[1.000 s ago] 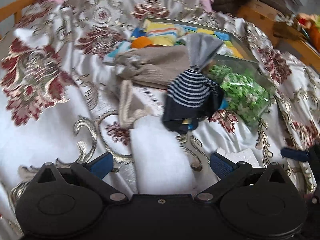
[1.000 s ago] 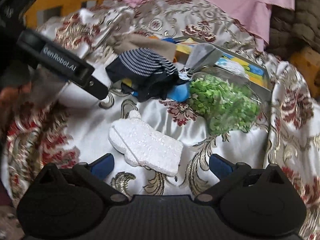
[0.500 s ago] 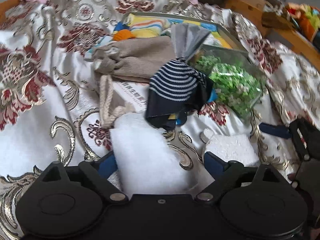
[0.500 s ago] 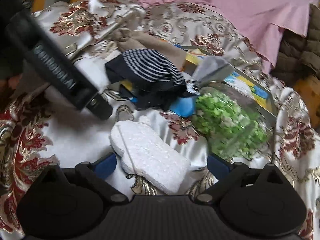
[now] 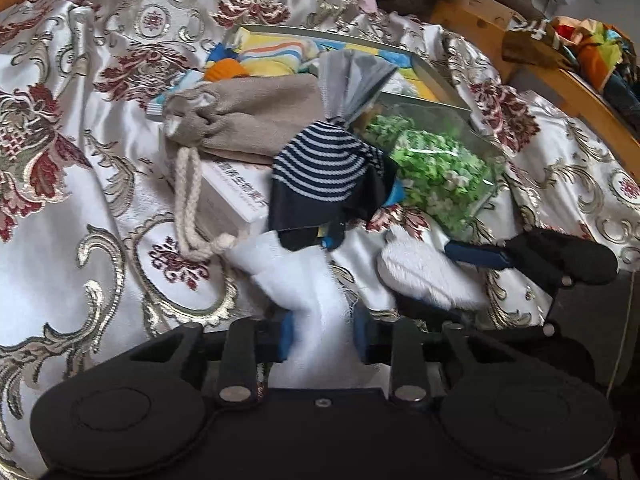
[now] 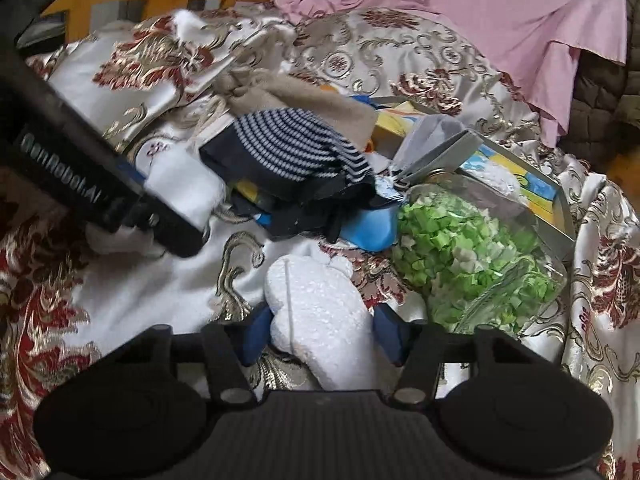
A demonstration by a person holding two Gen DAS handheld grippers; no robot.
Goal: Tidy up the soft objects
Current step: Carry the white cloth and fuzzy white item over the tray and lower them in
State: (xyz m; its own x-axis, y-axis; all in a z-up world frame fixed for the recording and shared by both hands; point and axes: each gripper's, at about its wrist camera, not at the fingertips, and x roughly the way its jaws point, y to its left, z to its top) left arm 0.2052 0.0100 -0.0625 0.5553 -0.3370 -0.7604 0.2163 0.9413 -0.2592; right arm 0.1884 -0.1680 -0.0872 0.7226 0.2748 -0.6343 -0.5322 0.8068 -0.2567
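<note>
Now, left gripper (image 5: pixel 322 332): jaws were closing at the bottom centre of its own view, the blue pads already pinching a white cloth (image 5: pixel 298 280) that bunched up between them.
Right gripper (image 6: pixel 322 334): jaws were closing low in the centre of its view around a white foam piece (image 6: pixel 316 312); the left pad looked to touch it, while contact on the right side could not be told.
White cloth: it ran from the left gripper's pads up toward mid-frame, its far end just under a striped navy sock (image 5: pixel 324 180).
White foam piece: it lay on the patterned bedspread (image 6: pixel 132 292), just beside a clear bag of green bits (image 6: pixel 472 256) at the right of the frame.
Beyond the tools: a beige drawstring pouch (image 5: pixel 248 120) rested on a white box (image 5: pixel 236 192) in mid-frame, with an open tray of colourful fabrics (image 5: pixel 276 54) behind it in the upper centre.
Step in hand: probably the grasp itself, both tools taking a soft item at once.
Next move: likely to finish both closures, then lift each item clear; the cloth would need to slide free of the sock without dragging it, and the foam would want a light squeeze, since it looked crumbly.
</note>
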